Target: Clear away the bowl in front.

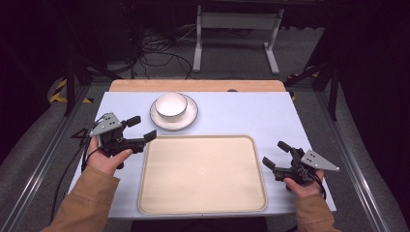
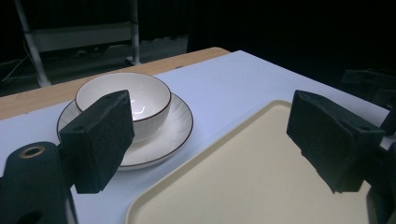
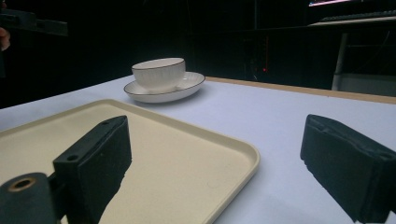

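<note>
**Open jaws near the bowl and tray**

While the person's left hand (image 1: 109,157) grips it at the left edge of the bench (image 1: 241,116), the left hand-held gripper (image 1: 142,129) hangs just off the tray's far left corner, its jaws spread wide with nothing between them. From its own camera the left hand-held gripper (image 2: 210,140) looks past its two black pads (image 2: 100,140) at the white bowl (image 2: 123,98), which sits in a white plate (image 2: 180,126) with a thin dark rim (the bowl has the same dark line along its lip). Seen from above, the bowl (image 1: 170,105) and plate (image 1: 189,117) stand on the pale blue cover toward the far side of the bench, just beyond the tray's far edge and near the left gripper. Nearer the person, the cream tray (image 1: 203,174) lies flat in the middle, nothing on it. On the right, the right hand-held gripper (image 1: 275,154) rests low beside the tray's right edge, held by the right hand (image 1: 304,183), and its jaws also stand wide apart, holding nothing. Its own camera shows the tray's corner (image 3: 233,154) between the pads, with bowl and plate well beyond.
</note>
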`<action>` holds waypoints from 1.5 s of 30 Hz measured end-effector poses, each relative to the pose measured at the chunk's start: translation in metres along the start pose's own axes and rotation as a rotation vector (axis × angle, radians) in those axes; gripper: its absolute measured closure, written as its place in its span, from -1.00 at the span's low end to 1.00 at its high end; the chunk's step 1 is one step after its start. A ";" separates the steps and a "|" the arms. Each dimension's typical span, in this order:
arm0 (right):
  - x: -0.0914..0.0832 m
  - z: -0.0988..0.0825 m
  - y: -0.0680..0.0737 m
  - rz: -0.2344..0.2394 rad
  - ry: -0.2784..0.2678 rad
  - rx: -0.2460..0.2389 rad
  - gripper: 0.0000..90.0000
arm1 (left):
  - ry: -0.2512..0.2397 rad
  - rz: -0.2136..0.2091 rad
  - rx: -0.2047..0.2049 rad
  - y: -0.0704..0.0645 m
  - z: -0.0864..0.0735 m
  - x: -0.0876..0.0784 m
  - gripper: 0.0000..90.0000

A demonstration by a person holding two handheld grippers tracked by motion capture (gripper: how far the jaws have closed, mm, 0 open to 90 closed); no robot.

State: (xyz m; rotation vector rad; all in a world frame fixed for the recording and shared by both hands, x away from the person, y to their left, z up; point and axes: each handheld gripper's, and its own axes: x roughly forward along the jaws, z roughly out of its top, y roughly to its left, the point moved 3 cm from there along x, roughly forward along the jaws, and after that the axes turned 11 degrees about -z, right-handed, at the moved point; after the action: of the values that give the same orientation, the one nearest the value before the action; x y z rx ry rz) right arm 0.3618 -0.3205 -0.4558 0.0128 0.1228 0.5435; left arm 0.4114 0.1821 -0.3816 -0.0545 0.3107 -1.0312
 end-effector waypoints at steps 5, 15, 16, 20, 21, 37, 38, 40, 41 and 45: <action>0.000 0.000 -0.001 -0.001 0.000 0.001 -0.79 | 0.006 -0.014 -0.012 0.006 0.007 0.009 -0.65; -0.002 0.000 -0.003 -0.004 -0.005 0.012 -0.79 | 0.018 -0.019 -0.042 0.025 0.023 0.028 -0.60; -0.002 0.000 -0.003 -0.004 -0.006 0.012 -0.79 | 0.017 -0.018 -0.043 0.026 0.024 0.029 -0.60; -0.002 0.000 -0.004 -0.006 -0.007 0.015 -0.79 | 0.008 -0.025 -0.054 0.032 0.030 0.033 -0.60; -0.003 0.000 -0.004 -0.006 -0.007 0.019 -0.79 | 0.012 -0.026 -0.051 0.034 0.031 0.035 -0.60; -0.006 0.001 -0.010 -0.019 -0.022 0.053 -0.79 | 0.037 -0.043 -0.025 0.053 0.049 0.050 -0.52; -0.006 0.001 -0.010 -0.018 -0.022 0.055 -0.79 | 0.043 -0.046 -0.026 0.054 0.049 0.051 -0.51; -0.007 0.001 -0.011 -0.019 -0.024 0.054 -0.79 | 0.052 -0.045 -0.021 0.056 0.050 0.053 -0.48; -0.007 0.001 -0.010 -0.021 -0.023 0.054 -0.79 | 0.057 -0.048 -0.021 0.057 0.050 0.054 -0.48; -0.008 0.002 -0.011 -0.021 -0.027 0.053 -0.79 | 0.103 -0.066 -0.005 0.060 0.052 0.060 -0.41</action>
State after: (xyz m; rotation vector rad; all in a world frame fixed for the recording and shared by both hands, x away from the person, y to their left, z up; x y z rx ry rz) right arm 0.3604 -0.3342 -0.4535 0.0700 0.1107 0.5186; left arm 0.5043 0.1572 -0.3571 -0.0164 0.4077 -1.1010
